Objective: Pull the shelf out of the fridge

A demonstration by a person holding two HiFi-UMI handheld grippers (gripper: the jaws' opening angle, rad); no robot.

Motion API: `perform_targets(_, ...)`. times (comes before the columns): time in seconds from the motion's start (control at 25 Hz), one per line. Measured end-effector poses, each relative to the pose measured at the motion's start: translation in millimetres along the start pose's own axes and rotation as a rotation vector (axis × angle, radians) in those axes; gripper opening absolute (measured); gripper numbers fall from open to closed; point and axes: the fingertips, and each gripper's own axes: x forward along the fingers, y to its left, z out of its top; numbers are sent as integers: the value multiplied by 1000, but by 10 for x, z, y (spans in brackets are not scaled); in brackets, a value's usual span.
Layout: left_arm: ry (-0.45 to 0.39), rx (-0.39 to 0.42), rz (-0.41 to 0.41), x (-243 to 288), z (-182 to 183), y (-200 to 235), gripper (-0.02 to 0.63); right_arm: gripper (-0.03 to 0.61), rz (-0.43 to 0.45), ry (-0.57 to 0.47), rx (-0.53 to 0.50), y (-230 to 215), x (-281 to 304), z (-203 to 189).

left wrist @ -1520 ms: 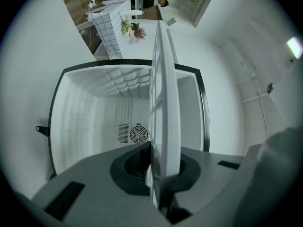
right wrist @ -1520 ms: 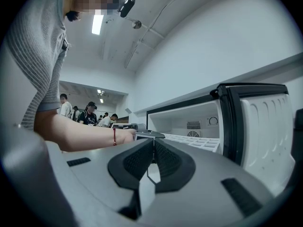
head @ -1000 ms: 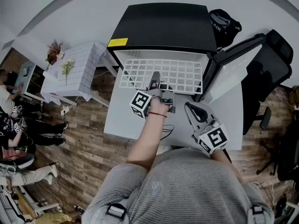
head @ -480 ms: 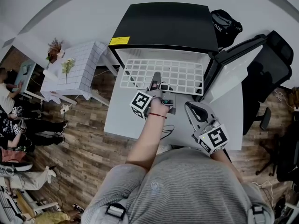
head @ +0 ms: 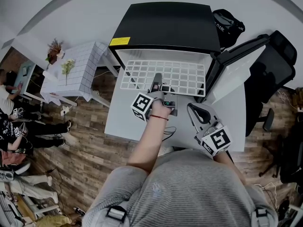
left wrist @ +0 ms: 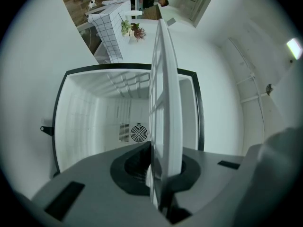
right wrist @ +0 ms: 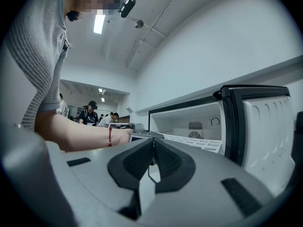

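A white wire-grid shelf (head: 165, 75) sticks far out of the small black fridge (head: 165, 25) over the grey table. My left gripper (head: 157, 81) is shut on the shelf's front edge, near its middle. In the left gripper view the shelf (left wrist: 164, 103) runs edge-on between the two pads, straight into the white fridge interior (left wrist: 99, 122). My right gripper (head: 193, 111) hovers level over the table, to the right of the left hand, shut with nothing in it. In the right gripper view its pads (right wrist: 164, 161) meet, and the shelf (right wrist: 196, 141) lies ahead.
The fridge door (head: 236, 63) stands open at the right. A black office chair (head: 272, 70) is beyond it and a dark bag (head: 228, 23) sits beside the fridge. A white tiled side table with flowers (head: 75, 70) stands at the left. People sit at the far left.
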Motion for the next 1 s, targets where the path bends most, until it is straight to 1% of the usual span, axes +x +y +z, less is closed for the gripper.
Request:
perform_targets(0.84,13,-7,-4,-88,-22,11,32,14,15,0,5,-28,45,-9)
perform_targets(0.92,13,-13,-3,-105,-28,14,32,14,16,0,6,-26,47,-10)
perform_targets(1.0,11,-37,9,-167,-33,67,32,14,18,-1,5,-9,42,1)
